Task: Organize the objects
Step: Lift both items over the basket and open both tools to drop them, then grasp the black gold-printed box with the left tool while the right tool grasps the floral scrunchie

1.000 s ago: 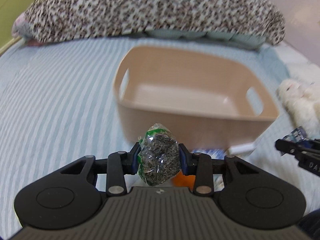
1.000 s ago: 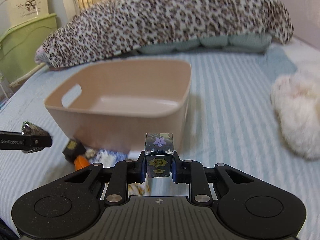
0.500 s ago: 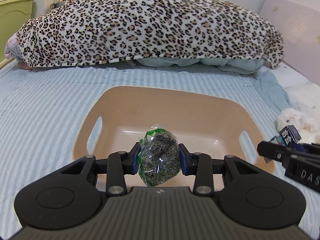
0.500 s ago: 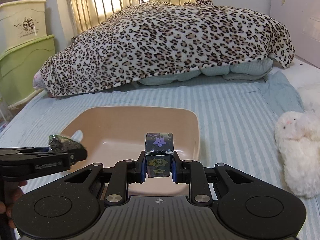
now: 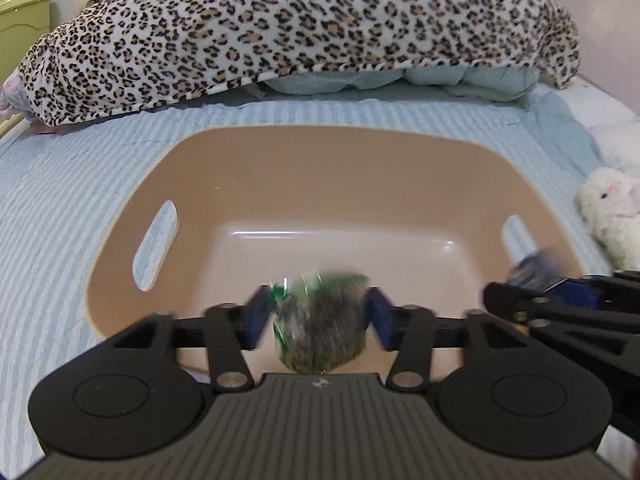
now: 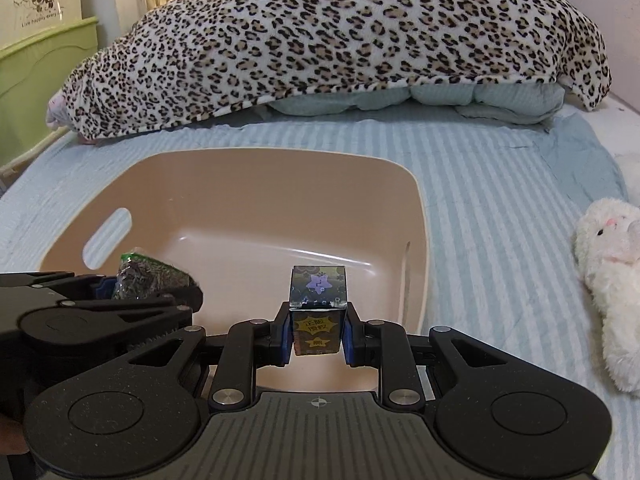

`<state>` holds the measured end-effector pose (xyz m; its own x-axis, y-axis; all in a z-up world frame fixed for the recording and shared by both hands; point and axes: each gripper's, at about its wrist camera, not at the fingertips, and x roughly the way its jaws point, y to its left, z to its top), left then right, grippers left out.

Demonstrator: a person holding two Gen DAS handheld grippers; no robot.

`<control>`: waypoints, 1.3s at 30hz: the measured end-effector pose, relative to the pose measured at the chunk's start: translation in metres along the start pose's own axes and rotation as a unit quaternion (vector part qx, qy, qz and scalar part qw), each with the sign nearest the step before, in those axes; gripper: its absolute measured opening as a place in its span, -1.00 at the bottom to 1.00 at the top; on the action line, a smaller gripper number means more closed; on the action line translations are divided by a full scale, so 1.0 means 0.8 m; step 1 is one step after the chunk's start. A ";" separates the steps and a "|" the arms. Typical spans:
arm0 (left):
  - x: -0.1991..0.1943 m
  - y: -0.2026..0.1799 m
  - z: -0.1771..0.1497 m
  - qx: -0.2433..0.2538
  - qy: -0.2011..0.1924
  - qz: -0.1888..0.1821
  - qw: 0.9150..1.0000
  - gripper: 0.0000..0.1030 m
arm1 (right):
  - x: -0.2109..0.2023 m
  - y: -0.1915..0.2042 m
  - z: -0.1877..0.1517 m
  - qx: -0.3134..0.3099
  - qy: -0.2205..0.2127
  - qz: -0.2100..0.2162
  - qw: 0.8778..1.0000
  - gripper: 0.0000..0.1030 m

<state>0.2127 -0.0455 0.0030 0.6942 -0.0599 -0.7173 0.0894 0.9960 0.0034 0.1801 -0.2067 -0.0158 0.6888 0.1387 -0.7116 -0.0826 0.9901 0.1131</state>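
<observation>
Bin (image 5: 192, 184) seen under both grippers, floor bare, nothing yet inside. Left gripper (image 5: 318, 322) opened wide; packet (image 5: 320, 320) blurred between pads, apparently released to fall into bin. Right gripper (image 6: 316, 334) closed on box (image 6: 318, 310), held above bin's right part, likely for dropping next. Plush (image 6: 612, 264) lies right of bin.

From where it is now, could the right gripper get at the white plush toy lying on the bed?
Probably not yet. The plush toy lies unobstructed on the bedsheet, but the right gripper has its jaws shut on the small box over the bin, so it must release first.
</observation>
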 end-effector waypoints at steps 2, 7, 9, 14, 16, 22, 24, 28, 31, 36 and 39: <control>-0.017 0.003 0.002 -0.005 -0.006 0.006 1.000 0.34 | -0.011 -0.001 0.002 0.006 -0.005 0.007 1.000 -0.13; -0.050 0.019 -0.003 -0.022 -0.018 0.007 1.000 0.57 | -0.050 -0.002 0.004 0.014 -0.022 0.011 1.000 0.43; -0.059 0.024 -0.008 -0.018 -0.021 0.014 1.000 0.60 | -0.063 -0.001 0.001 0.014 -0.024 0.013 1.000 0.49; -0.079 0.044 -0.021 -0.017 -0.018 0.027 0.999 0.63 | -0.086 0.009 -0.011 0.008 -0.020 0.016 1.000 0.56; -0.085 0.055 -0.029 -0.024 -0.017 0.028 0.999 0.63 | -0.090 0.014 -0.017 0.002 -0.017 0.015 1.000 0.59; -0.085 0.088 -0.054 -0.041 0.012 0.034 0.999 0.63 | -0.089 0.026 -0.037 -0.013 -0.006 0.010 1.000 0.69; -0.080 0.099 -0.061 -0.041 0.021 0.042 0.998 0.63 | -0.085 0.030 -0.043 -0.018 0.003 0.009 1.000 0.69; -0.072 0.117 -0.075 -0.041 0.040 0.049 0.997 0.63 | -0.077 0.033 -0.056 -0.026 0.017 0.004 1.000 0.73; -0.063 0.123 -0.083 -0.037 0.053 0.053 0.996 0.63 | -0.067 0.032 -0.066 -0.024 0.030 -0.005 0.999 0.75; -0.043 0.117 -0.085 -0.025 0.073 0.045 0.996 0.63 | -0.047 0.029 -0.084 -0.026 0.058 -0.012 0.998 0.77; -0.033 0.109 -0.088 -0.008 0.079 0.040 0.996 0.63 | -0.034 0.030 -0.095 -0.037 0.074 -0.011 0.996 0.77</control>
<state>0.1519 0.0472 -0.0271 0.5776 0.0289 -0.8158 0.0273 0.9981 0.0547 0.1047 -0.1855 -0.0466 0.5775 0.1118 -0.8087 -0.1250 0.9910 0.0478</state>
